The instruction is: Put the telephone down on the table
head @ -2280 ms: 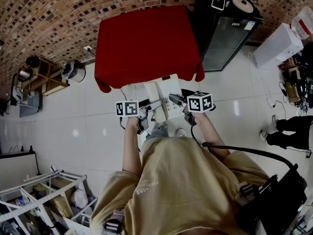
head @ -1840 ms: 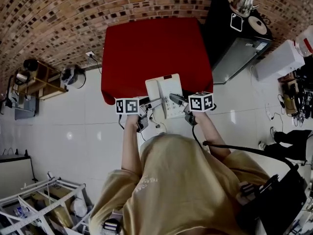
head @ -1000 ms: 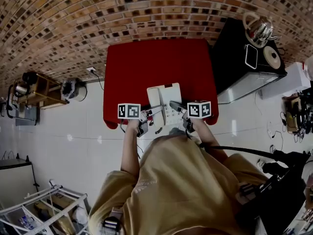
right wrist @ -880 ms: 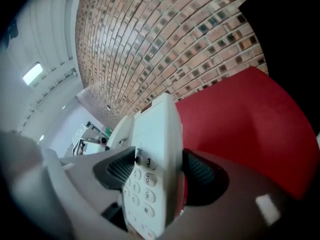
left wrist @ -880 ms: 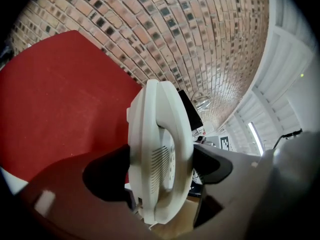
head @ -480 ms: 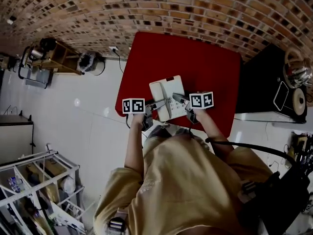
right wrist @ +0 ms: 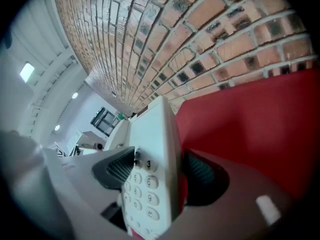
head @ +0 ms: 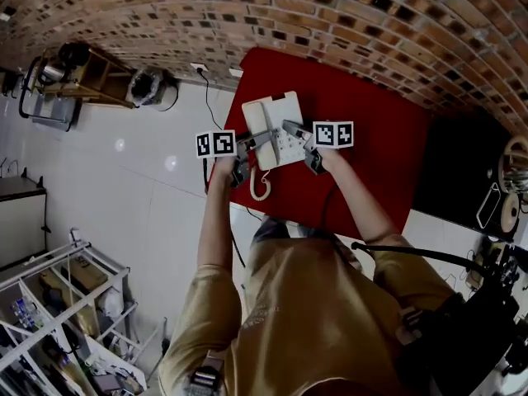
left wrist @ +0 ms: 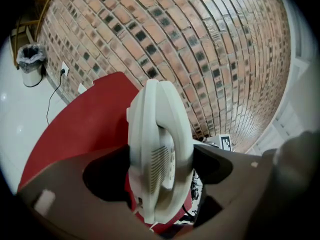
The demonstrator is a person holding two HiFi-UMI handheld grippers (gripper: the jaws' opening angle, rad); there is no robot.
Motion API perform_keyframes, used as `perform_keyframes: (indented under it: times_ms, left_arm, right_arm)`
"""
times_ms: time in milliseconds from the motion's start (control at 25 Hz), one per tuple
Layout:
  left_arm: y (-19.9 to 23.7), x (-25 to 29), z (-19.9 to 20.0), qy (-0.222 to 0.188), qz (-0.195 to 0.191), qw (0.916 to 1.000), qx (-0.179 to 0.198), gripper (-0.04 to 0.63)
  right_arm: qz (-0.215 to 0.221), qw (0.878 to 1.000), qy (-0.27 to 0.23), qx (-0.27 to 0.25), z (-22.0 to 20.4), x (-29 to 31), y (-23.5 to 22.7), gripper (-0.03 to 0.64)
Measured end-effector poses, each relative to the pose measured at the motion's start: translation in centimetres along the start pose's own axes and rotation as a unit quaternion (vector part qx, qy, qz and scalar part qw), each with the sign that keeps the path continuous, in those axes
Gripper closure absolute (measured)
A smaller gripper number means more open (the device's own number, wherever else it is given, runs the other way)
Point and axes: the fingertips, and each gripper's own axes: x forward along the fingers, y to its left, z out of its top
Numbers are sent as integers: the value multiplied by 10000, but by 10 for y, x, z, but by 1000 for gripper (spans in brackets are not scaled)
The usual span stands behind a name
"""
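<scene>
A white desk telephone (head: 272,127) with its handset on the left side is held between both grippers over the near left part of the red table (head: 363,130). My left gripper (head: 245,147) is shut on the handset side (left wrist: 157,159). My right gripper (head: 294,135) is shut on the keypad side (right wrist: 150,176). The coiled cord (head: 260,186) hangs below the phone past the table's edge. Whether the phone touches the cloth cannot be told.
A brick wall (head: 247,7) runs behind the table. A black cabinet (head: 487,172) stands to the right. A wooden stand (head: 82,77) and a bin (head: 151,85) are at the left on the white tiled floor (head: 124,188). A metal rack (head: 58,312) is at lower left.
The person has stepped up to the table, carrying the phone from over the floor to above the red cloth. Both grippers keep their hold on it.
</scene>
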Motion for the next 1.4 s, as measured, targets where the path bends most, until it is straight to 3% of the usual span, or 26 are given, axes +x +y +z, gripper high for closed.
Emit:
perform_keyframes:
  times_ms: [400,520,600,720,880,1000,1160,1280,1400]
  left_arm:
    - [123,81,131,670,-35,9977,137,204]
    - [148,100,144,839,-26,9964,130,199]
    - [165,108,141,947,182,9951,212,184]
    - [181,117,140,725,378,9966,20,160]
    - [178,112,141,560,169,9983,-51,158]
    - [172,89,144,196,-15,9996,-198,120]
    - [152,52,142,-598,-239,9971,-396,120]
    - [112,30,124,-864,-315,9957,-130,121]
    - [57,17,96,-905,-165,9942,558,124]
  right_arm:
    - [-745,9966,-314,188,87,128,-117,308]
    - [-1005,9935,-441,304,91,145,-139,310]
    - [-1146,9922,-362,326,83,157,-150,316]
    - [-1319,9898,-351,402,76,164,-161,305]
    - [-1313,9893,-585,262,81,156,-165,296]
    - [-1396,9858,-897,241,84,138,-162,296]
    - [-699,9792,-1675,907,81,95,-140,298]
    - [-245,9730,-2008,1111,66,54,-111,316]
    - [-82,9737,-2026,1041,44,9,-83,318]
